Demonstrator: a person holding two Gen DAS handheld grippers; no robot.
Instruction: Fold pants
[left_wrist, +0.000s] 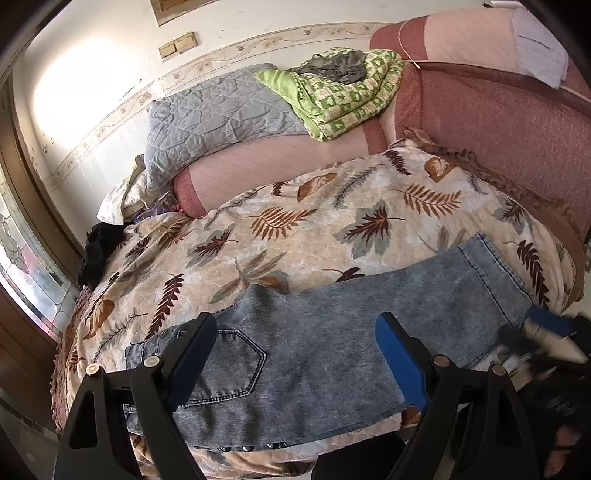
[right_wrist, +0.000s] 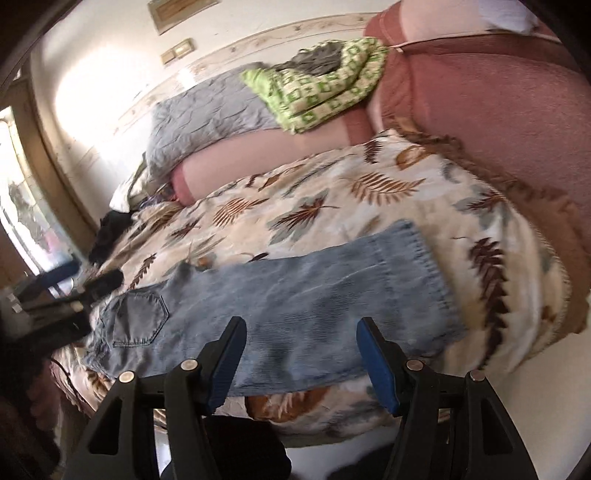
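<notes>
Pants (left_wrist: 332, 325) lie flat on the bed (left_wrist: 295, 229), along its near edge, already doubled so one leg covers the other. In the left wrist view the waist with a back pocket (left_wrist: 229, 362) is at about 7 o'clock and the hem (left_wrist: 491, 266) at about 2 o'clock. The denim is pale blue with a washed, mottled look, darker grey around the pocket. It looks rather stiff and heavy, so I judge it will hold a crease but resist a thin pinch.

The left gripper (left_wrist: 295, 354) hangs above the waist part with its jaws wide apart and nothing between them. The right gripper (right_wrist: 301, 354) hangs above the middle of the legs, also apart and empty; its view is blurred.

Several things may go wrong from here. A gripper may catch only the top layer, because two layers lie together, and then the legs separate when lifted. A gripper may also pinch the leaf-pattern cover (right_wrist: 332, 206) under the denim and drag it along. The near edge of the pants lies close to the bed's edge, so a pull toward the person could let the waist slide off. If the two grippers lift unevenly, the fold will come out crooked.
</notes>
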